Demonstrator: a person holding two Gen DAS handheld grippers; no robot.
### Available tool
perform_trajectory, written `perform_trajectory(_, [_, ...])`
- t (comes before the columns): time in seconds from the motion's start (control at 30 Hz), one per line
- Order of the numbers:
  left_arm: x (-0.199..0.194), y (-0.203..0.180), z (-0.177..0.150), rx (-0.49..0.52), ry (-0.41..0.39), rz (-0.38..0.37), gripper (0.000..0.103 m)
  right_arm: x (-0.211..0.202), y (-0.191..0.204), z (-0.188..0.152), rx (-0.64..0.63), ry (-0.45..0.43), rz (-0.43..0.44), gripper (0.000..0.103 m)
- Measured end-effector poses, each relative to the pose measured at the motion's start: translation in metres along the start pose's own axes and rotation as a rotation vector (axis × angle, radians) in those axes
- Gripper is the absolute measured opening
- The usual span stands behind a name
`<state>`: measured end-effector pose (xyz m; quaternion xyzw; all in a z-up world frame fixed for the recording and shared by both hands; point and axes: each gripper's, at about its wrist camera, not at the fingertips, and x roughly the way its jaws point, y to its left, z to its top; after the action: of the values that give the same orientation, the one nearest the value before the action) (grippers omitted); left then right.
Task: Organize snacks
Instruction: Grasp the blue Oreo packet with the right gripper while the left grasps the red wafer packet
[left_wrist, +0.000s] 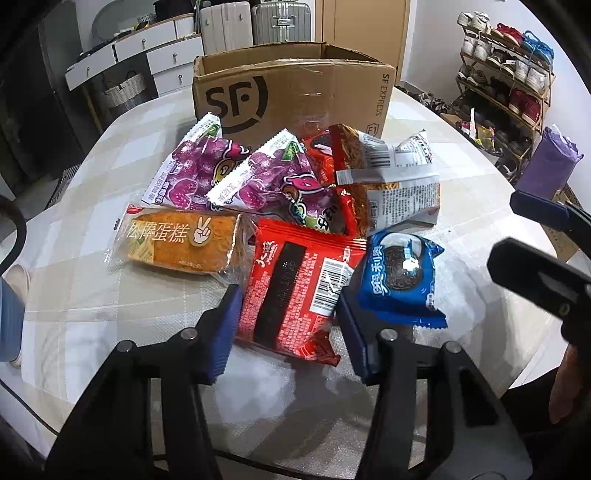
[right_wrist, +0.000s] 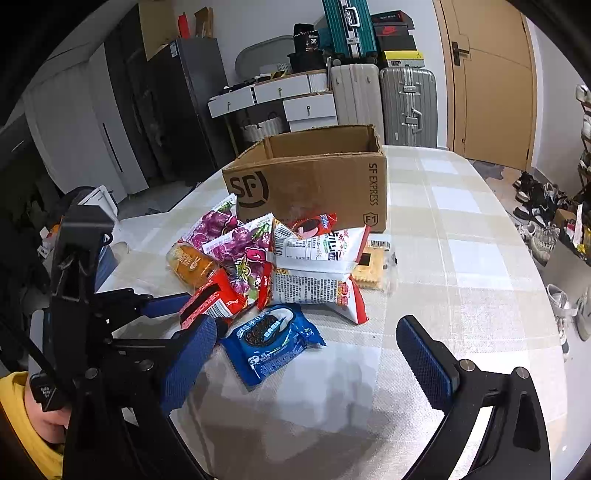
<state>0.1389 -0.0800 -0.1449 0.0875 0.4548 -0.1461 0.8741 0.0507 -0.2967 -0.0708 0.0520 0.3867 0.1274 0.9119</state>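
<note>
A pile of snack packets lies on the table in front of an open SF cardboard box (left_wrist: 291, 92) (right_wrist: 317, 181). My left gripper (left_wrist: 286, 332) is open, its blue pads on either side of a red packet (left_wrist: 295, 288) (right_wrist: 210, 301), not closed on it. A blue Oreo packet (left_wrist: 402, 273) (right_wrist: 271, 339) lies just right of it. Two purple candy bags (left_wrist: 236, 173) (right_wrist: 236, 243), an orange cake packet (left_wrist: 177, 240) (right_wrist: 190, 266) and white-red noodle bags (left_wrist: 391, 177) (right_wrist: 317, 269) lie behind. My right gripper (right_wrist: 306, 354) is open and empty, low over the table near the Oreo packet.
The round table has a beige checked cloth (right_wrist: 461, 258). A biscuit packet (right_wrist: 373, 266) lies right of the pile. Suitcases (right_wrist: 406, 103) and white drawers (right_wrist: 295, 99) stand behind the table. A shoe rack (left_wrist: 502, 81) stands at the right. The right gripper also shows in the left wrist view (left_wrist: 543, 251).
</note>
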Motion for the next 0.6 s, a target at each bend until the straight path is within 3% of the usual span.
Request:
perform_trajectory(0.13, [0.002,0.002,0.004,-0.008,0.001,-0.017,0.045,0.0,-0.001,0.0,0.009,0.003,0.003,0.1])
perform_trajectory(0.3, [-0.017,0.005,-0.015,-0.029,-0.001,-0.054,0.042,0.004,0.0,-0.002,-0.006,0.017,0.003,0.1])
perform_trajectory(0.6, [-0.046,0.022,-0.034,-0.074,-0.036,-0.108,0.042,0.031,0.004,-0.002,-0.007,0.098,0.005,0.1])
